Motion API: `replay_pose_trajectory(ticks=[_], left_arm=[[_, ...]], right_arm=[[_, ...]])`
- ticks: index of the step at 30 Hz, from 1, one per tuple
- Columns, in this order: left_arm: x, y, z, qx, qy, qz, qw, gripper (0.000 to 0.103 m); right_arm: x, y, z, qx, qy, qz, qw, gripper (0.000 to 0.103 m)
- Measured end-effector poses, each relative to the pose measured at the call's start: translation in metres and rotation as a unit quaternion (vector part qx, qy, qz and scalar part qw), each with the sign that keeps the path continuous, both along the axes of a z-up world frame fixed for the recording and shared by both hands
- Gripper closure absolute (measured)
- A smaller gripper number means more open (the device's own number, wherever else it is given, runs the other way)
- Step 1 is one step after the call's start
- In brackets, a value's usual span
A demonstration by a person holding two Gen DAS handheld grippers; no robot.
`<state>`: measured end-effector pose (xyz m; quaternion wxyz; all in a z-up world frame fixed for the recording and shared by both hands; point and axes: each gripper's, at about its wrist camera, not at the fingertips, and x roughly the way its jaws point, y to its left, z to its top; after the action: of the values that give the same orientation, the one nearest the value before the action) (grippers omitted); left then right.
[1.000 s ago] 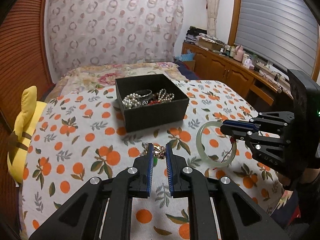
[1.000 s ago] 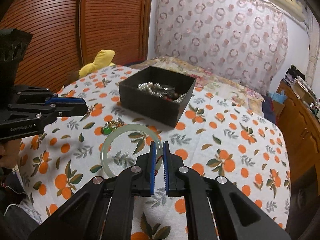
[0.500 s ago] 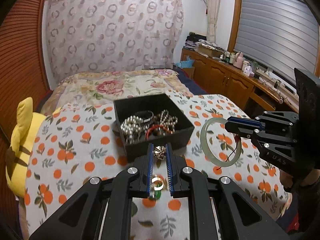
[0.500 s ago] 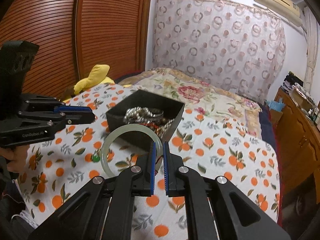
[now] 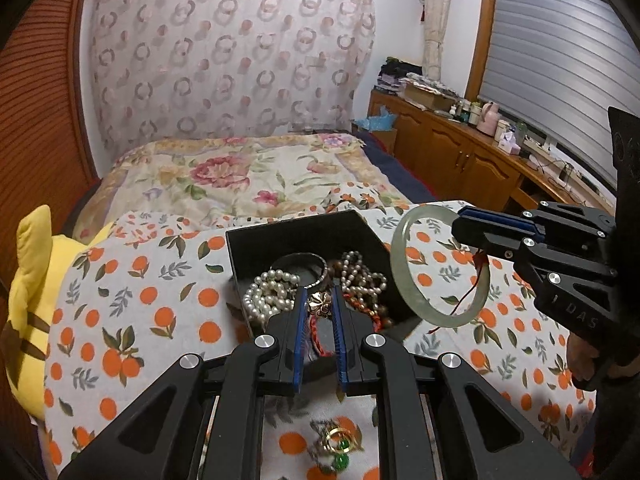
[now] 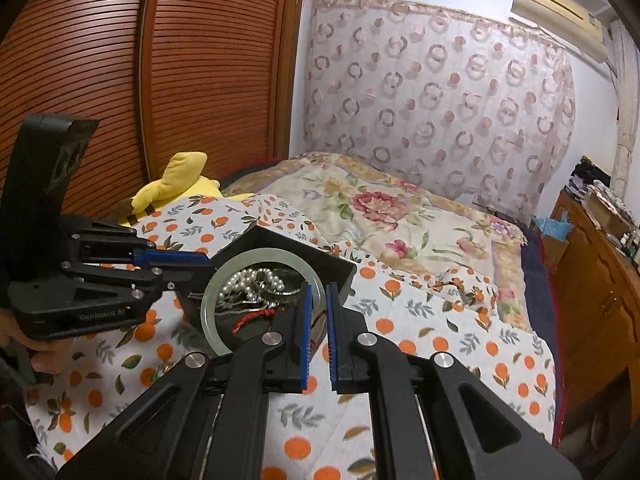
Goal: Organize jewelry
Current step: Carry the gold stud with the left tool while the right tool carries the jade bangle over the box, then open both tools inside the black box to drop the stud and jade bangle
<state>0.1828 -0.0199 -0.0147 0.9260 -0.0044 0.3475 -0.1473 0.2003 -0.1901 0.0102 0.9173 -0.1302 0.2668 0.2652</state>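
My left gripper (image 5: 319,294) is shut on a rose-gold flower charm (image 5: 320,302) and holds it over the near part of the black jewelry box (image 5: 296,236); a chain with gold rings and green beads (image 5: 334,442) hangs below it. The box holds pearl strands (image 5: 268,294), a silver bangle (image 5: 300,266) and beaded bracelets. My right gripper (image 6: 317,289) is shut on a pale green jade bangle (image 6: 210,300) with a red cord and holds it upright just right of the box, as the left wrist view (image 5: 400,276) shows.
The box stands on a table with an orange-print cloth (image 5: 132,320). A yellow plush toy (image 5: 24,304) lies at the table's left edge. A flowered bed (image 5: 248,176) lies behind. A wooden cabinet (image 5: 452,156) with clutter runs along the right wall.
Both grippers have risen and moved forward toward the box. The left one has lifted the flower charm and its chain off the cloth, and the right one has carried the jade bangle up beside the box.
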Motion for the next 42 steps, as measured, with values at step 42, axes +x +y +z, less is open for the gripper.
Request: replay_pose_trajectory(ticks=[42], left_arm=[[-0.036, 0.057, -0.007, -0.002, -0.010, 0.057, 0.9983, 0.057]], right_arm=[[0.037, 0.041, -0.043, -0.026, 0.054, 0.020, 0.998, 0.091]])
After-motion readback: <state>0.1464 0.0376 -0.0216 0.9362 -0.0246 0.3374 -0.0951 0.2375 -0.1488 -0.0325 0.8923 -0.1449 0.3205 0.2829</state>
